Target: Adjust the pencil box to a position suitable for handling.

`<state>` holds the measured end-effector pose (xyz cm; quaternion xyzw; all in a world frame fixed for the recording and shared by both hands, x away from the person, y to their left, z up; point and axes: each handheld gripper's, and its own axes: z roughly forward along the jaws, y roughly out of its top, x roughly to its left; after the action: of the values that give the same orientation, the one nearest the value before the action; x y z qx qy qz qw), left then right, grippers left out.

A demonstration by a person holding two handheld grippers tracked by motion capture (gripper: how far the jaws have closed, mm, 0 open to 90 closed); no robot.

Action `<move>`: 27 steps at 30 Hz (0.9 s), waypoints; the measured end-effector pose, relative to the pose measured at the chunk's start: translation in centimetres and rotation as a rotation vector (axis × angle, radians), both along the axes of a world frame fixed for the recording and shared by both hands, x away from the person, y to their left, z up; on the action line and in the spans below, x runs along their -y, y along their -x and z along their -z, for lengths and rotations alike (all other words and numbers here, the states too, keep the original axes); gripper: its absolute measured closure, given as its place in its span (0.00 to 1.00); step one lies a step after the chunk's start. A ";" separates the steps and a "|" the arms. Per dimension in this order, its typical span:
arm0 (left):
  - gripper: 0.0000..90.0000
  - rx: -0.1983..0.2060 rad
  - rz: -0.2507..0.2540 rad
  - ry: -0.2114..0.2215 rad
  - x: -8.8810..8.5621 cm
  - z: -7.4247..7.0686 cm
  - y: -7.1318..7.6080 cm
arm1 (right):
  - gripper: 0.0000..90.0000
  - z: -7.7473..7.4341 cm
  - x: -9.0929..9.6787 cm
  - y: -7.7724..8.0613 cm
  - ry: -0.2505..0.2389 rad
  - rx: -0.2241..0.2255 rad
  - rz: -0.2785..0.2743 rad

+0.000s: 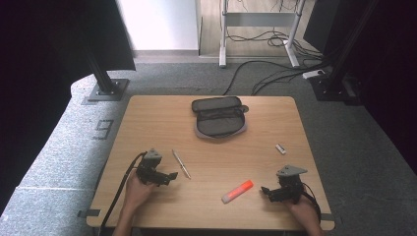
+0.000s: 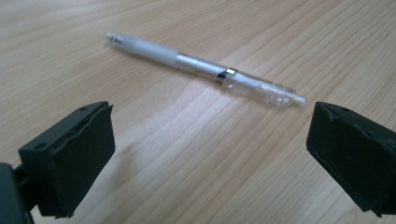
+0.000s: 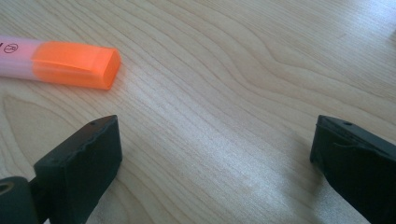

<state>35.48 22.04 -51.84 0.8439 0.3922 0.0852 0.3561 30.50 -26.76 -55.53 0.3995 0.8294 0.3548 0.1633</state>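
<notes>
Right now both of your grippers rest low over the wooden table (image 1: 147, 123), each with its jaws spread wide and nothing between them. Your left gripper (image 1: 169, 175) sits at the near left, aimed at the pen (image 1: 181, 163) lying just beyond its jaws; your right gripper (image 1: 265, 191) sits at the near right, facing the orange highlighter (image 1: 237, 191), close to it but not touching.

From the high view you get the whole layout: an open dark pencil case (image 1: 219, 117) toward the far middle of the table, and a small white object (image 1: 280, 148) to the right, too small to identify. On the floor to the left, a marking that reads "9" (image 1: 102, 129) is taped or painted.

Your left gripper view adds detail the overhead lacks: the pen (image 2: 205, 70) is clear and frosted with a metal band near its middle, its tip toward the upper left of that view. Your right gripper view shows the highlighter (image 3: 60, 61) with its orange cap end facing the jaws and a pale pink barrel carrying a small circled symbol, not legible.

On the table, the pen's long axis runs from far-left to near-right. The highlighter lies diagonally, cap end up and right, pale end toward you.
</notes>
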 end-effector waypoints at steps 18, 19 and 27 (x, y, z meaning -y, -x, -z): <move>0.06 0.051 0.020 -0.033 2.5 -2.7 -3.3 | 0.02 0.0 0.0 -0.1 -0.001 0.001 0.004; 0.07 0.053 0.021 -0.041 2.7 -2.8 -3.5 | 0.02 0.0 0.0 -0.1 -0.001 0.001 0.004; 0.10 0.060 0.036 -0.069 4.3 -3.6 -5.3 | 0.02 0.0 0.0 -0.1 -0.001 0.001 0.004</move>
<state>40.80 17.78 -48.26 0.8596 0.3629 0.1176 0.3398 30.56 -26.76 -55.53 0.4013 0.8283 0.3549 0.1642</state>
